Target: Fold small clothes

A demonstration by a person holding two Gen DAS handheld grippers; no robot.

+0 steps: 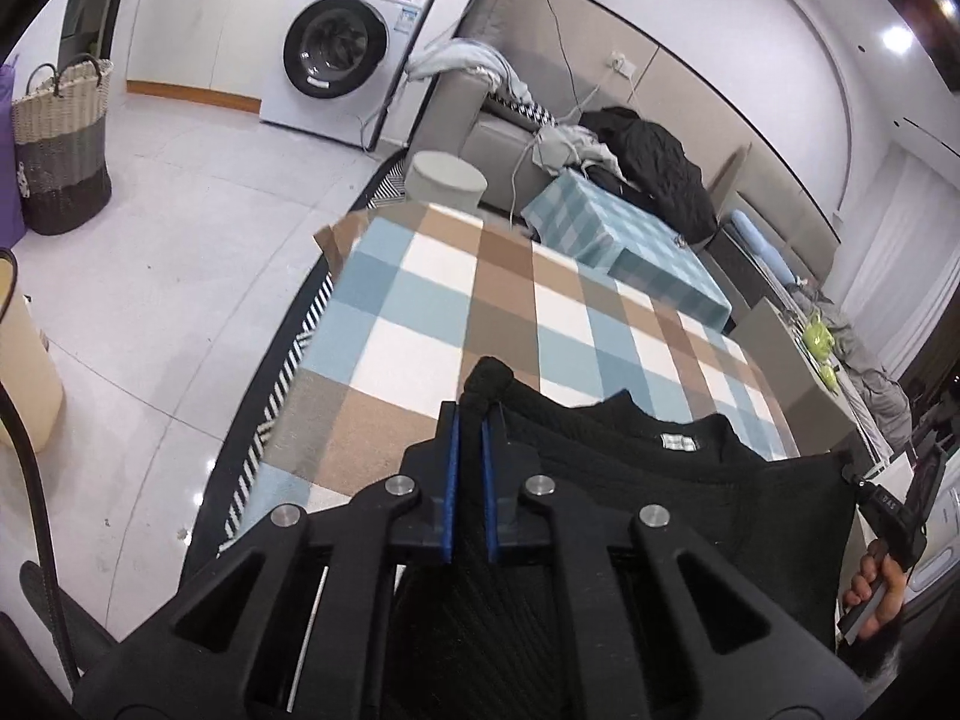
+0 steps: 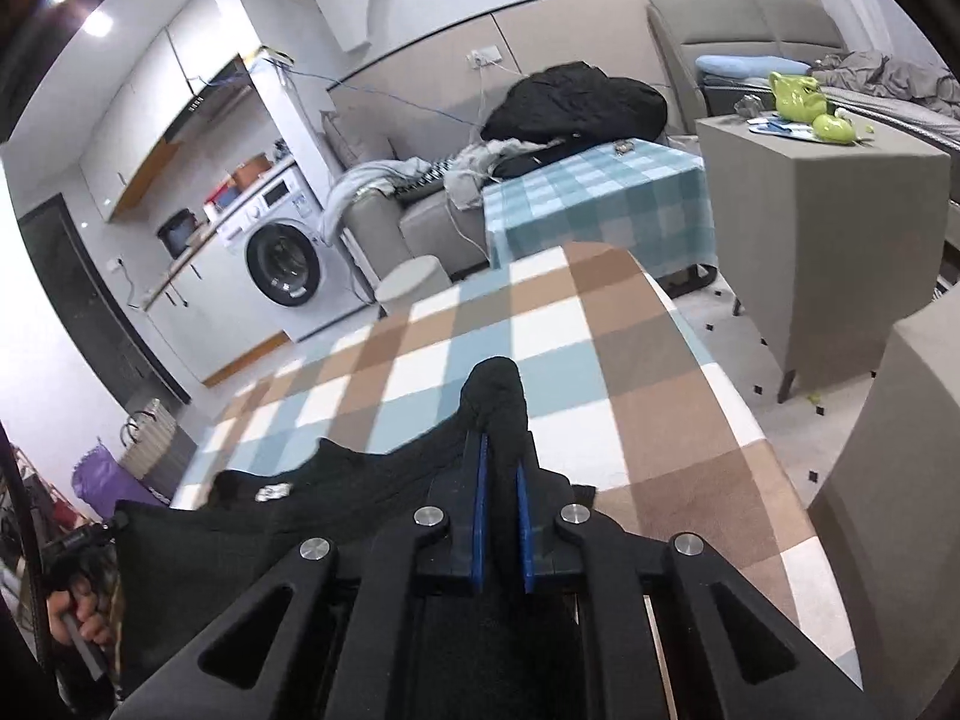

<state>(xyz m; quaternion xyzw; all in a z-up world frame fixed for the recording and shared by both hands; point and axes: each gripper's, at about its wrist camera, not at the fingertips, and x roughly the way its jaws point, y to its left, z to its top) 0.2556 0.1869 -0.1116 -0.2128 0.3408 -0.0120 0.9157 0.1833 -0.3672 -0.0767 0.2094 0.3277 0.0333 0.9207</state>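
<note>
Black knitted garment (image 1: 660, 480) is held stretched above the blue, brown and white checked cloth-covered table (image 1: 456, 300), its white neck label (image 1: 679, 441) at twelve o'clock. Even tension should be kept so it is laid flat. One corner bunch is clenched in the left gripper (image 1: 471, 414), the other in the right gripper (image 2: 501, 450).

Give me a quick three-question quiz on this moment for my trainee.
1. True or false: both grippers are shut on the black top.
2. What covers the table? A) plain white sheet B) checked cloth C) newspaper
3. Which appliance stands at the back of the room?

Key:
1. True: the left gripper and the right gripper each pinch a bunch of it.
2. B
3. Washing machine
</note>
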